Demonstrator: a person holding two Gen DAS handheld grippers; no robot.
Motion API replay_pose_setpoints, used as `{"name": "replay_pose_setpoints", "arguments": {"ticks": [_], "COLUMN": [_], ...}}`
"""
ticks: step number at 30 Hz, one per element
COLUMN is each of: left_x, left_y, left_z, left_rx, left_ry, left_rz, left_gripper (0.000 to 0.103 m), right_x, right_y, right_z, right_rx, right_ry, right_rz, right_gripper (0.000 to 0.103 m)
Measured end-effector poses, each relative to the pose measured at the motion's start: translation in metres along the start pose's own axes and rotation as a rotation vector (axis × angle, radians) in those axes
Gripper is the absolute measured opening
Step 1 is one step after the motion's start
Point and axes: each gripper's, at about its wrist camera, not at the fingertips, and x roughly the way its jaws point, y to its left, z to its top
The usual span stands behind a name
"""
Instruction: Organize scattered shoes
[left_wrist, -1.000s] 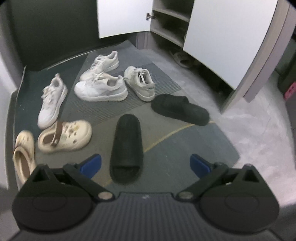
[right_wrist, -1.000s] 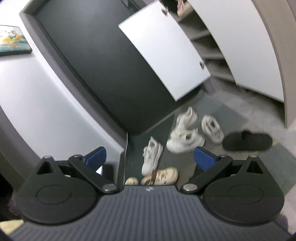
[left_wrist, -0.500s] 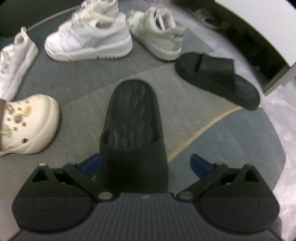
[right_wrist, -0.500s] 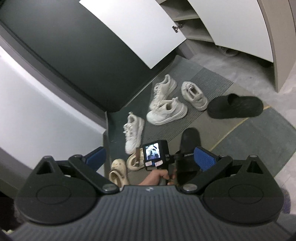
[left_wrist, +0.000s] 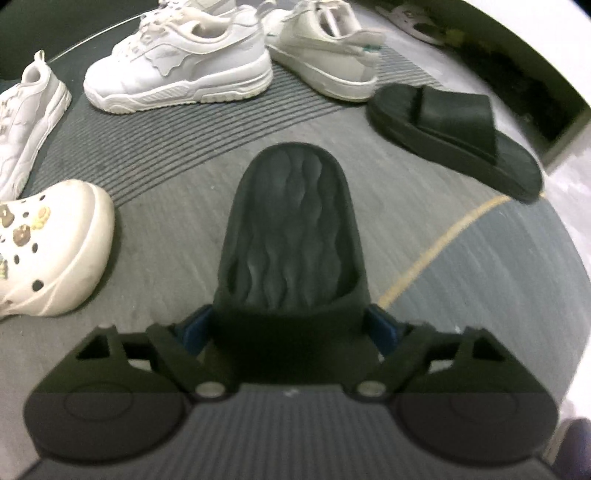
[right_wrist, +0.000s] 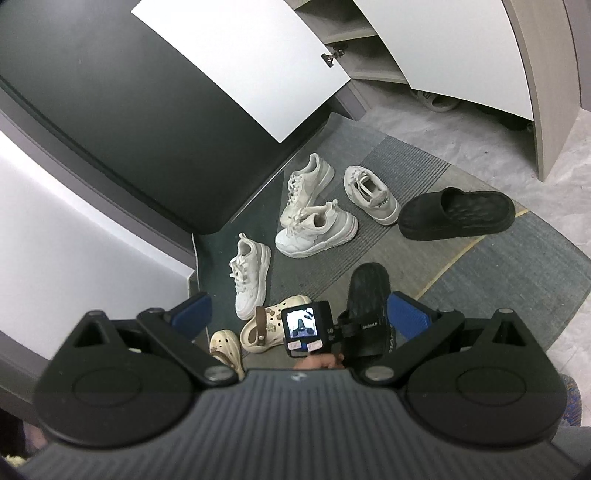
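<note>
On the mat (left_wrist: 480, 295) the shoes lie scattered. At the near left sits a cream clog (left_wrist: 48, 251), with its mate (right_wrist: 225, 347) nearer still in the right wrist view. Behind them is a white sneaker (left_wrist: 26, 118), then a chunky white sneaker (left_wrist: 181, 70) and a cream sneaker (left_wrist: 325, 62) at the far middle. A black slide (left_wrist: 291, 221) lies at the near middle and a second black slide (left_wrist: 454, 129) at the far right, well apart from it. Since 1 second ago the left hand-held gripper (left_wrist: 291, 325) has come down from high over the mat, and its blue pads (left_wrist: 380, 325), spread wide half a second ago, now press on both sides of the near slide's strap end, pinching it; the slide looks to rest on the mat. The right hand-held gripper (right_wrist: 299, 314) hangs high above, spread and holding nothing, now looking down on the left one. Beyond, the shoe cabinet (right_wrist: 535, 74) stands with its doors swung wide. I judge the pick of 1 slide is at hand; the 7 other shoes lie loose.
</note>
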Motion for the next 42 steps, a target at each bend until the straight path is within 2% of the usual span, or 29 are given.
{"name": "replay_pose_setpoints", "arguments": {"ticks": [5, 10, 14, 18, 21, 24, 25, 31, 34, 39, 42], "left_x": [-0.035, -0.058, -0.069, -0.065, -0.069, -0.090, -0.098, -0.165, -0.216, -0.310, -0.364], "left_y": [-0.015, -0.026, -0.031, -0.029, -0.027, -0.029, -0.031, -0.041, -0.040, -0.038, -0.034], "left_z": [-0.034, -0.085, -0.116, -0.131, -0.140, -0.149, -0.151, -0.156, -0.156, -0.170, -0.170], "left_rx": [0.073, -0.002, 0.018, 0.036, 0.007, 0.005, 0.008, -0.025, -0.076, -0.132, -0.229], "left_ry": [-0.018, -0.014, -0.038, -0.044, -0.040, -0.078, -0.087, -0.125, -0.167, -0.223, -0.251], "left_rz": [0.005, -0.004, 0.002, 0.034, 0.071, 0.046, 0.040, 0.026, 0.027, 0.076, 0.120], "left_gripper": [0.086, 0.087, 0.090, 0.091, 0.090, 0.099, 0.099, 0.099, 0.099, 0.100, 0.101], "right_x": [-0.010, -0.017, -0.026, -0.035, -0.038, -0.041, -0.042, -0.046, -0.048, -0.051, -0.052], "right_y": [0.001, 0.002, 0.006, 0.008, 0.009, 0.009, 0.009, 0.011, 0.012, 0.014, 0.016], "right_z": [-0.006, -0.012, -0.018, -0.023, -0.025, -0.026, -0.027, -0.030, -0.032, -0.035, -0.037], "right_rx": [0.000, 0.012, -0.009, -0.006, -0.004, -0.004, -0.004, 0.005, -0.008, -0.031, -0.045], "right_ry": [0.004, 0.012, 0.006, -0.015, -0.021, -0.025, -0.027, -0.040, -0.043, -0.048, -0.050], "right_rz": [0.043, 0.072, 0.089, 0.101, 0.114, 0.129, 0.133, 0.150, 0.146, 0.141, 0.138], "right_gripper": [0.103, 0.103, 0.103, 0.103, 0.103, 0.103, 0.103, 0.103, 0.103, 0.103, 0.103]}}
